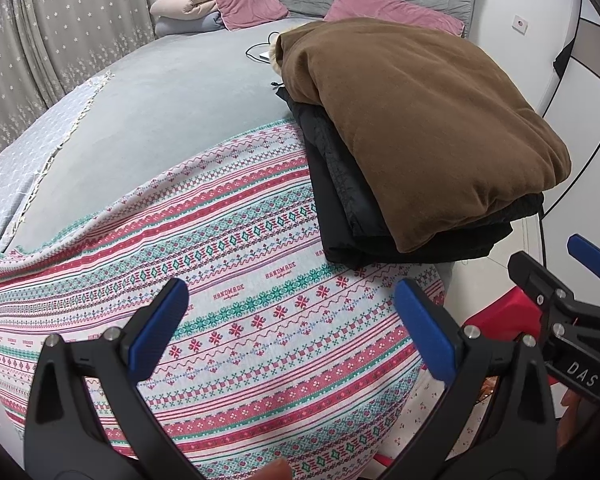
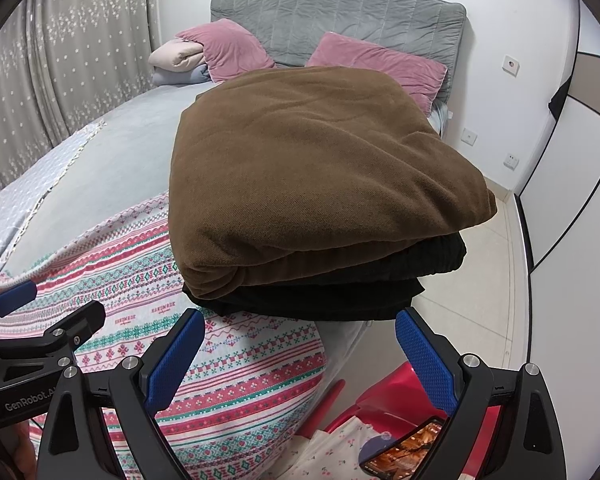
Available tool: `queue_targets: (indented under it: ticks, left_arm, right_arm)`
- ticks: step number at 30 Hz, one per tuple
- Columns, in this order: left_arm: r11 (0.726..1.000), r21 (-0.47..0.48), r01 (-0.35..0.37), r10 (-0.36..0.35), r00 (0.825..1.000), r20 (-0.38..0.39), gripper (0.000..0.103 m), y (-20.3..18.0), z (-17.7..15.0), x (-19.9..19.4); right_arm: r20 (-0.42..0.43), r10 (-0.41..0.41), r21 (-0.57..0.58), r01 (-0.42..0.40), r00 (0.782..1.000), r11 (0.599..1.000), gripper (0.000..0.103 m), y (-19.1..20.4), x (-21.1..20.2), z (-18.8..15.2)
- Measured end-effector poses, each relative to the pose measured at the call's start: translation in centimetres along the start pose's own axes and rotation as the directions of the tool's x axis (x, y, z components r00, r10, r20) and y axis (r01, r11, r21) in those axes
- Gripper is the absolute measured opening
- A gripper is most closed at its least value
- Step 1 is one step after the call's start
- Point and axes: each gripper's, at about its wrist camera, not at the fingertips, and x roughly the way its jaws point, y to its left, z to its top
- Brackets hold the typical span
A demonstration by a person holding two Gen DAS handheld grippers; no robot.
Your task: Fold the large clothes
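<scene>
- Brown and folded, a thick coat (image 2: 320, 176) sits on top of a folded black garment (image 1: 340, 200); I judge those 2 pieces done, stacked at the right side of the bed (image 1: 172, 92), near its edge
- What looks left is the patterned cloth (image 1: 240, 280) with pink and green bands, spread across the near end of the bed; the stack rests on its far corner, and I cannot tell what kind of piece it is
- My left gripper (image 1: 292, 320) hangs above that cloth, tongs spread wide, pinching nothing
- My right gripper (image 2: 300, 360) is spread too and empty, hanging over the cloth's right edge just in front of the stack
- A phone (image 2: 404, 452) lies below, on a white cherry-print fabric (image 2: 332, 456)
- By my reckoning no fold has started on the patterned cloth
</scene>
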Motion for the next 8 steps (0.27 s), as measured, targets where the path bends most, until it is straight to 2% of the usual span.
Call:
queue_targets:
  ticks: [8]
  left_arm:
    - [0.999,-0.023,0.043,-0.044,0.999,-0.03,0.102,0.23,-0.45,0.17]
  right_arm:
    - [-0.009,-0.001,0.007,0.001,1.0,1.0,0.097,-0.09,-0.26,-0.22]
